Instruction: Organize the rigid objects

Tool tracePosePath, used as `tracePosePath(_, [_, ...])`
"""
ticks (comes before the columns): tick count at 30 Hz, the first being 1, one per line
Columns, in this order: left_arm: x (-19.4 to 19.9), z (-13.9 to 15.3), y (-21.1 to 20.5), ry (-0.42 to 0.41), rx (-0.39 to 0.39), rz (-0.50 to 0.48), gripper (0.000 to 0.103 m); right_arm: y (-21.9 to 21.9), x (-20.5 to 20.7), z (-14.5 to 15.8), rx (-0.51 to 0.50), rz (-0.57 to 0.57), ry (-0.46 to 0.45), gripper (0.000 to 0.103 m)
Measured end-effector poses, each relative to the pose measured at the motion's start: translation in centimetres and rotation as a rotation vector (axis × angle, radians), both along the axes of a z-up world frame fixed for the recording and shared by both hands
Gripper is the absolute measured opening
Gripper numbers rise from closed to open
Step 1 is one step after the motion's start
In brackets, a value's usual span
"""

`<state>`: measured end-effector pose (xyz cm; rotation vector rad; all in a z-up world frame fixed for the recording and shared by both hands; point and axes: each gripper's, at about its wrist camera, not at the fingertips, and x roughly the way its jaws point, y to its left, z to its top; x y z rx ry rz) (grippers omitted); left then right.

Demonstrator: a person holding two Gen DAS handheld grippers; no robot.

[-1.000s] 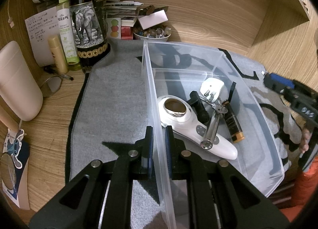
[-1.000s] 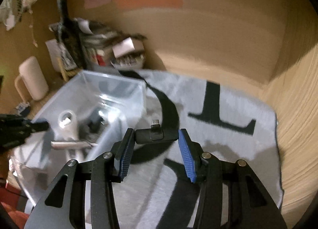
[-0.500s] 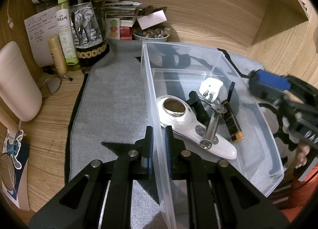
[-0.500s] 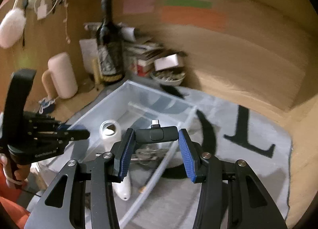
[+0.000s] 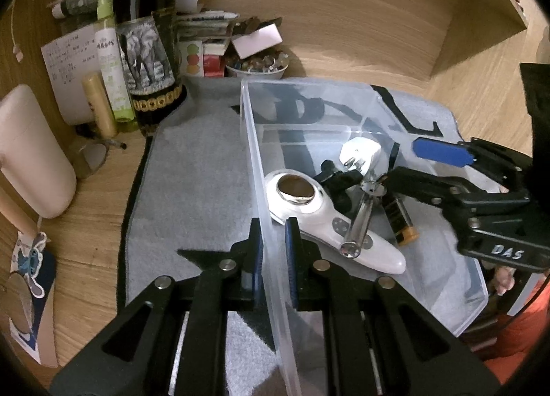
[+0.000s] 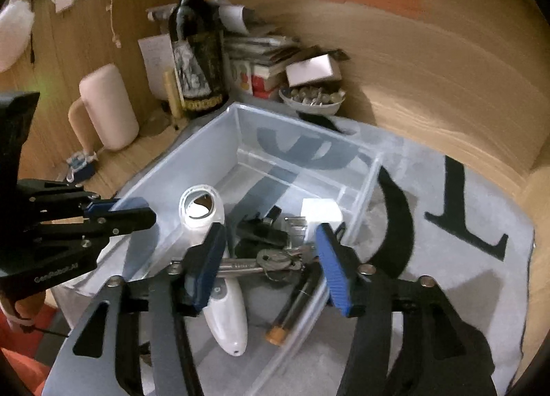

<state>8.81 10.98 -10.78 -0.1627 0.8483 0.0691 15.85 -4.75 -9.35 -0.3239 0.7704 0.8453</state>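
Claw pads of the left claw (image 5: 274, 251) are clamped on the near wall of the clear plastic bin (image 5: 254, 155), one pad outside, one inside. The right claw (image 6: 270, 260) hangs over the bin with its blue pads spread and nothing between them; its jaws have just been opening. Below it, in the bin, lies the black USB adapter (image 6: 257, 227), among the other pieces, its long axis hard to judge in the clutter. A white handheld device (image 5: 330, 220) lies with its round head toward the left claw's wall and its tail toward the bin's open middle. Across it rests a metal rod with keys (image 6: 264, 263), and beside that a dark battery (image 6: 295, 303) with its orange end nearest the right claw. A white plug (image 5: 361, 155) sits farther in. The bin stands on a grey cloth with black lettering (image 5: 192, 189) over a wooden worktop (image 5: 86, 224). At the back stand a dark wine bottle (image 5: 147, 34), a green spray bottle (image 5: 110, 62), and a bowl of small items (image 5: 257, 64) against the wooden wall.
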Motion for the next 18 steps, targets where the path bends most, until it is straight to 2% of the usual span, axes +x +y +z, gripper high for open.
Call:
tracePosePath(3, [-0.4, 0.6, -0.1, -0.015, 0.012, 0.004, 0.013, -1.3, -0.4, 1.1, 0.023, -0.027, -0.028, 0.064])
tracePosePath(8, [-1.7, 2.3, -0.5, -0.08, 0.012, 0.022, 0.051, -3.8, -1.2, 3.1, 0.082, -0.078, -0.072, 0.077])
tracePosePath(11, [-2.8, 3.9, -1.4, -0.148, 0.036, 0.02, 0.067, -5.4, -2.1, 4.3, 0.121, -0.113, -0.104, 0.084])
tracePosePath(16, [-5.3, 6.5, -3.5, -0.292, 0.095, 0.005, 0.087, -7.3, -3.7, 5.7, 0.157, -0.154, -0.144, 0.091])
tracePosePath(18, [-6.5, 7.6, -4.4, -0.352, 0.116, -0.004, 0.091, -8.2, -4.5, 6.3, 0.177, -0.175, -0.168, 0.099])
